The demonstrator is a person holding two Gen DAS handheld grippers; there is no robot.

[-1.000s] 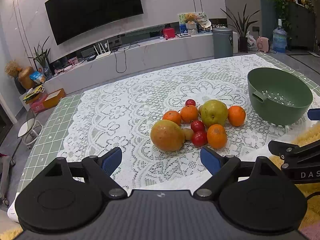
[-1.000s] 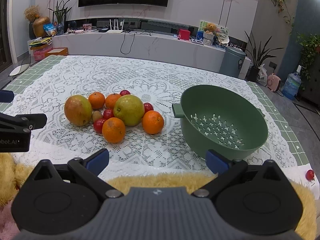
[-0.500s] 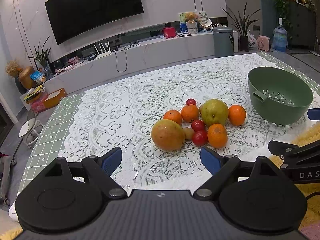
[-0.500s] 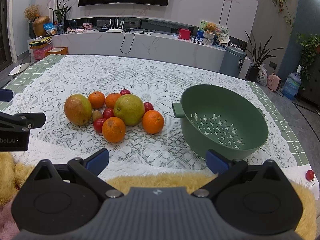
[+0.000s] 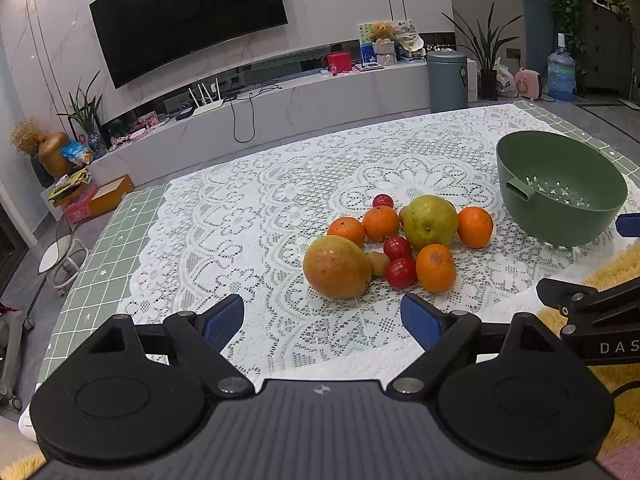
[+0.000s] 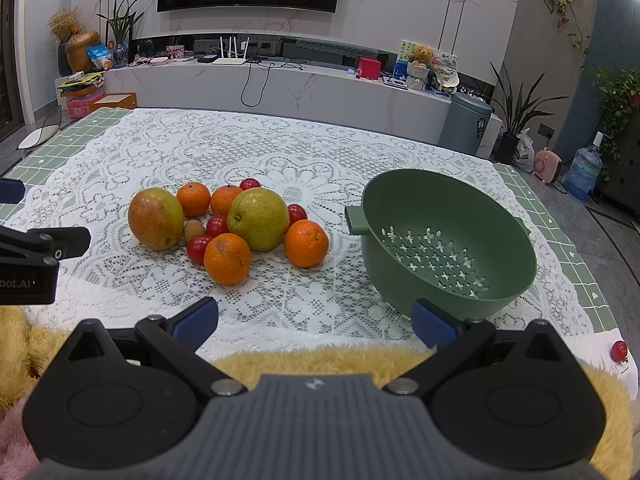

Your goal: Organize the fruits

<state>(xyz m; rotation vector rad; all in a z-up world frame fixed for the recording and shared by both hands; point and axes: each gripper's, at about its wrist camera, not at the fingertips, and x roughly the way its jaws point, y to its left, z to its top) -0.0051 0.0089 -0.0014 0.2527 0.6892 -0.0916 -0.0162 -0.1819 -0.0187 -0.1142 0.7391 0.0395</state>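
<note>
On the white lace-covered desk, left to right: a large red-green mango, a heap of orange tangerines, small red tomatoes and a yellow-green pear, then, just beside, a tilted green plastic colander bowl, empty. Near the desk edge, left hand-held gripper and right hand-held gripper, both spread wide, holding nothing.
</note>
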